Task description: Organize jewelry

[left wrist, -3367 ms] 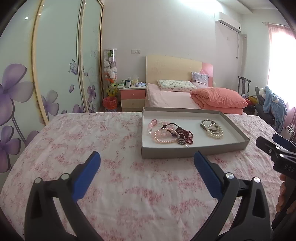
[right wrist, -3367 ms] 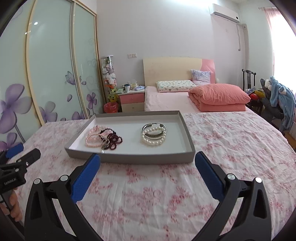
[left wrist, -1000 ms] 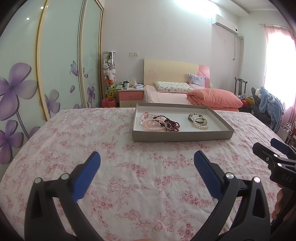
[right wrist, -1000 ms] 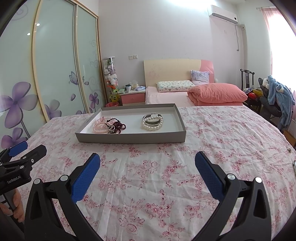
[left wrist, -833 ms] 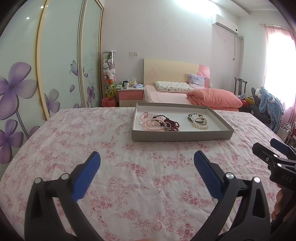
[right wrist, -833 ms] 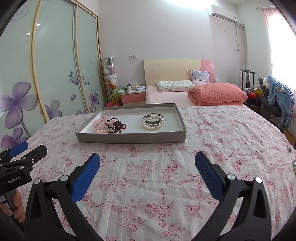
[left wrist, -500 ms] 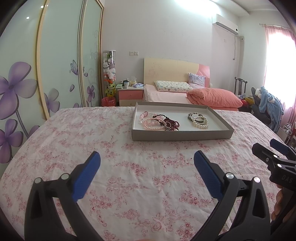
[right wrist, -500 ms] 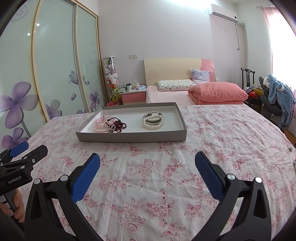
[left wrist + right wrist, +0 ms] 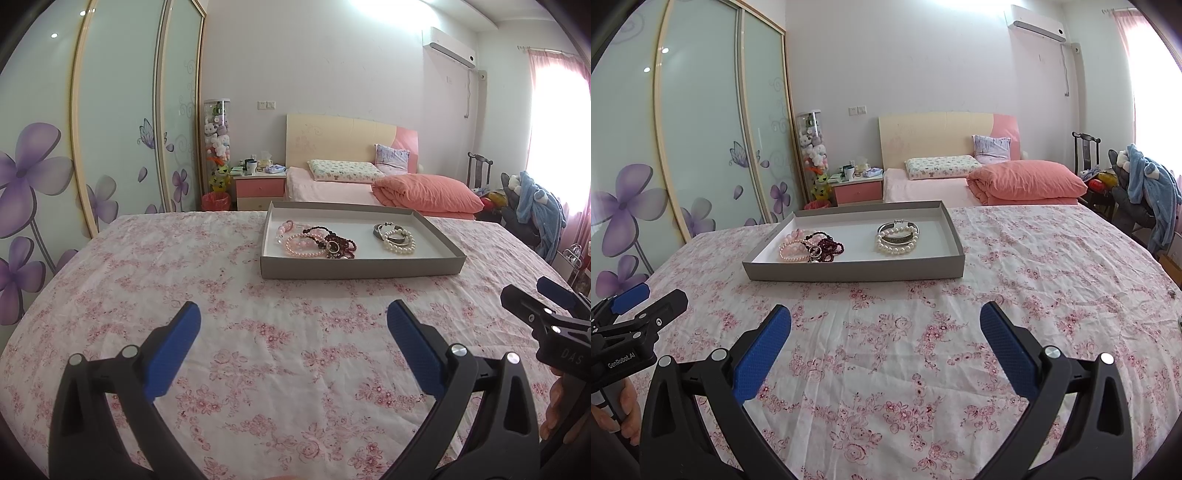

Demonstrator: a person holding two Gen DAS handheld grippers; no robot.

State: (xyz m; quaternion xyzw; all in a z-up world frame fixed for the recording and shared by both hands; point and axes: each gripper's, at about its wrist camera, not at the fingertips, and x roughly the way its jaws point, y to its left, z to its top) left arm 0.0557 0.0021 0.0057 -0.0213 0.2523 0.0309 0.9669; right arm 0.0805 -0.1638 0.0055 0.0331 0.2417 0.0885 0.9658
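We hold the left gripper (image 9: 293, 325) and the right gripper (image 9: 885, 326) with jaws spread wide and empty above the floral bedspread (image 9: 923, 350), well short of the grey tray (image 9: 849, 273), where the jewelry lies. The pink bead bracelet (image 9: 792, 251) and dark red beads (image 9: 827, 246) lie tangled together at the tray's left (the pearl bracelet (image 9: 895, 242) sits apart to the right). If we pinch into that heap, we would likely drag several strands at once, and the light tray may slide on the soft cloth.
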